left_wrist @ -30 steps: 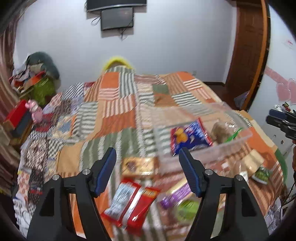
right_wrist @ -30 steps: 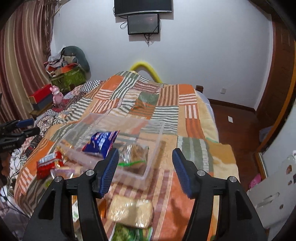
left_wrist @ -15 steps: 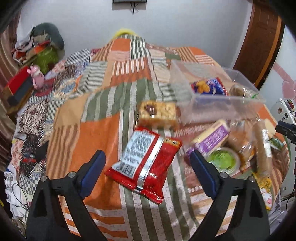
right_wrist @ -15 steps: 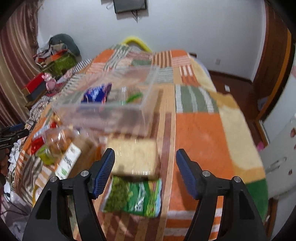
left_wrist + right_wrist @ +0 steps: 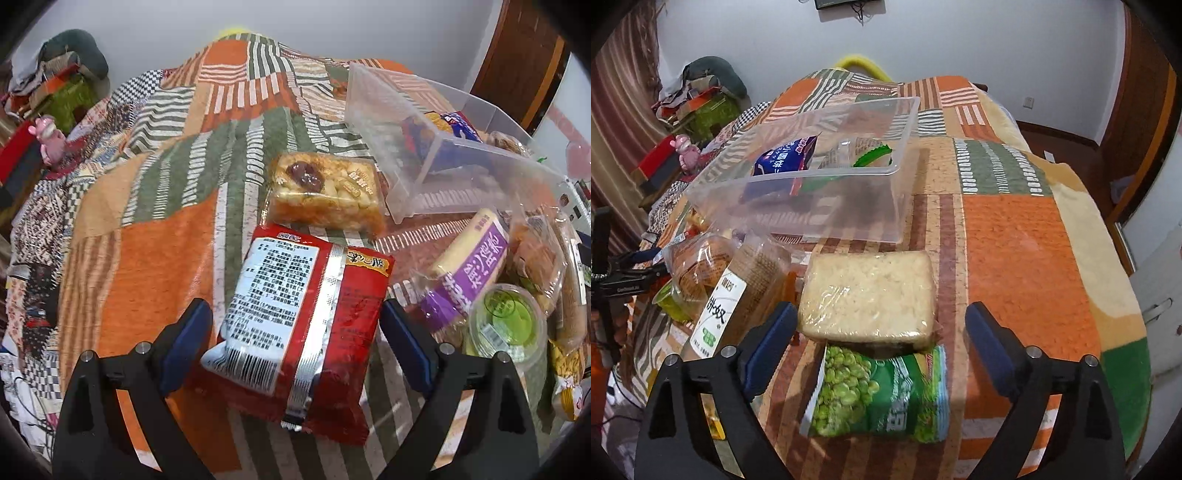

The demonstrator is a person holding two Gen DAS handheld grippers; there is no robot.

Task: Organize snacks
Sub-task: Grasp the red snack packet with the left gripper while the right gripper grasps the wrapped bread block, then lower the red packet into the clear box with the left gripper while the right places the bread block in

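Both grippers are low over the patchwork bedspread (image 5: 155, 266) now, jaws wide, nothing held. The left gripper (image 5: 295, 343) straddles the red snack packet (image 5: 306, 325), which lies label-up between its pads without being pinched. The right gripper (image 5: 879, 339), whose jaws have just been opening, frames the clear-wrapped rice cake block (image 5: 868, 295), which rests partly on the green pea bag (image 5: 882, 398). Behind sits the clear plastic bin (image 5: 820, 206), 2 or so snacks already inside.

The red packet looks light, puffy and slick, so pinch across its flat middle, gently; squeeze hard and the contents could crush. The rice cake seems stiff but brittle: take it by its 2 side edges, clear of the bag underneath.
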